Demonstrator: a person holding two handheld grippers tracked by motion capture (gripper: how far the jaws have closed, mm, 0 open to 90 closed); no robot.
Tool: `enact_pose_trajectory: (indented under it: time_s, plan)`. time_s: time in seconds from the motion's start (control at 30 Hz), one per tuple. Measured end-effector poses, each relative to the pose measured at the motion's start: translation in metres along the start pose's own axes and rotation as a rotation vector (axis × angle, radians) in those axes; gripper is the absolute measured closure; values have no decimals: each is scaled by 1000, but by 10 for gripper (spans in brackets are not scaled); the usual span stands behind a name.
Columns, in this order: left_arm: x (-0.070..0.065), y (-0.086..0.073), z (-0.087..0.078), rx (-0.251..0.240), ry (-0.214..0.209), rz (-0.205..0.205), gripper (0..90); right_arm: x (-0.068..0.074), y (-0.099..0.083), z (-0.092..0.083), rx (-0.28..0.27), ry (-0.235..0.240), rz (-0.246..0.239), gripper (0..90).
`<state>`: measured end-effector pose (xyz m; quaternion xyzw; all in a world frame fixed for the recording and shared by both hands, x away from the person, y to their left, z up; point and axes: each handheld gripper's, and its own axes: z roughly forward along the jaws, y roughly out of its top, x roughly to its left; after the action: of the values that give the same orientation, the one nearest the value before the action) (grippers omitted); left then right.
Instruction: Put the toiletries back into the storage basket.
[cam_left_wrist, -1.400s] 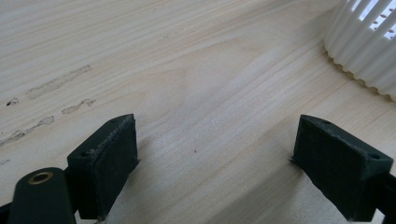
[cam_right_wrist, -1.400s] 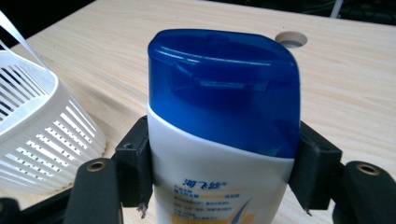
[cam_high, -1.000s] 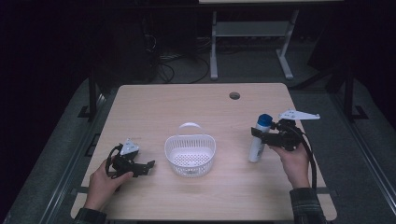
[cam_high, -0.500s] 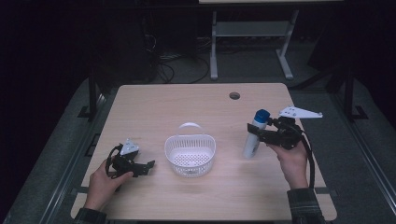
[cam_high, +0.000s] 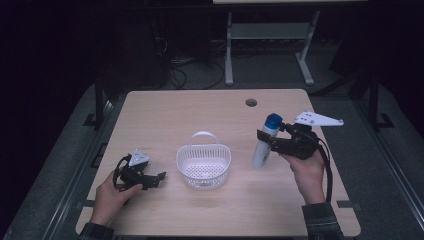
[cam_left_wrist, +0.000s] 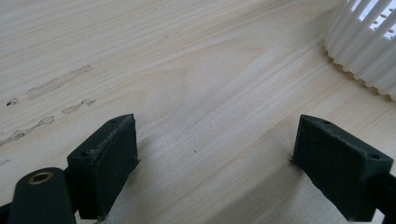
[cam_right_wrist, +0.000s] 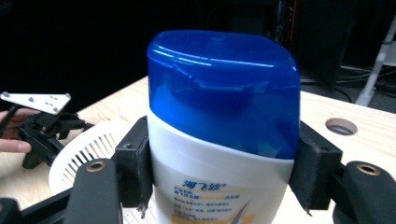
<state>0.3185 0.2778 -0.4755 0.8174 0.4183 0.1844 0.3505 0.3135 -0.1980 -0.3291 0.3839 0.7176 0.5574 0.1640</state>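
The right tool (cam_high: 265, 141) is clamped on a white bottle (cam_high: 262, 150) just below its blue cap (cam_high: 273, 120). The high view has the bottle above the tabletop (cam_high: 210, 107), right of the white basket (cam_high: 203, 162); its long axis is near upright, cap up, leaning slightly right. The right gripper view adds printed lettering on the bottle's front and each pad pressed on a side. The left tool (cam_left_wrist: 219, 158), jaws apart, sits low over bare wood near the basket's ribbed wall
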Motion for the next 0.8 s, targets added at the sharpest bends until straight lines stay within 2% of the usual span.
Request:
enact_pose_trajectory:
  time_s: [0.37,0.8]
  plan:
    - [0,0,0,1,0,0,129,18,7,7,-19,49,-17,343]
    - [0,0,0,1,0,0,129,43,18,18,-36,105,-70,343]
